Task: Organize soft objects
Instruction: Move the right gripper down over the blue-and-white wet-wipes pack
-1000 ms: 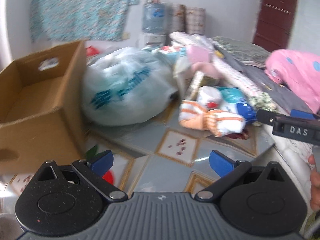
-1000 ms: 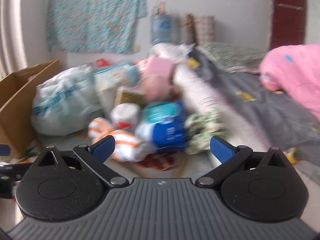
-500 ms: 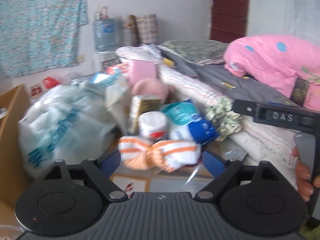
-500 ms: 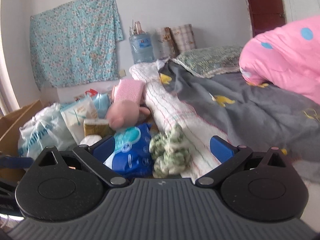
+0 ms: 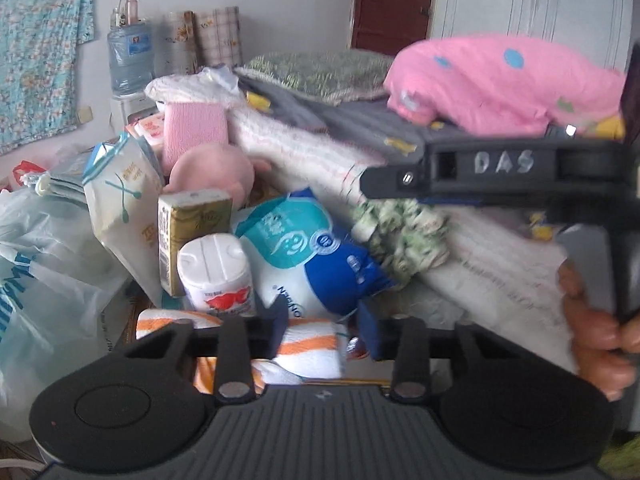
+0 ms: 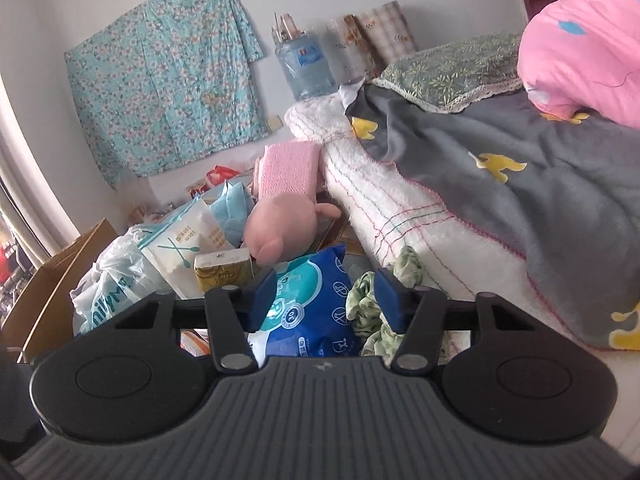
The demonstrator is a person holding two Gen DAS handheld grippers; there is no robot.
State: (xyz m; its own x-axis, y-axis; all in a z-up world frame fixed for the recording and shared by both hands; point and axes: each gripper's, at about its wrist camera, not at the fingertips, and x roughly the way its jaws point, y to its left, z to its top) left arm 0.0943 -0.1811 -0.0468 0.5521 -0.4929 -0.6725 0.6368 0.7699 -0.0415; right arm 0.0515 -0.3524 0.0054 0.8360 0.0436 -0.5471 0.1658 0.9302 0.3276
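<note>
Beside the bed (image 6: 400,216), both tongs are closing: left tongs (image 5: 322,330) over striped towel (image 5: 308,348), right tongs (image 6: 322,300) around blue pack (image 6: 316,300).

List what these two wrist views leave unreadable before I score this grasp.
- Orange-and-white striped towel: left wrist view, mostly hidden behind the left gripper, whose jaws are closing; contact unclear.
- Blue-and-teal plastic pack: right wrist view, lower part hidden by the closing right gripper; grip unclear.
- Brown cardboard box: cut off at the left edge.
</note>
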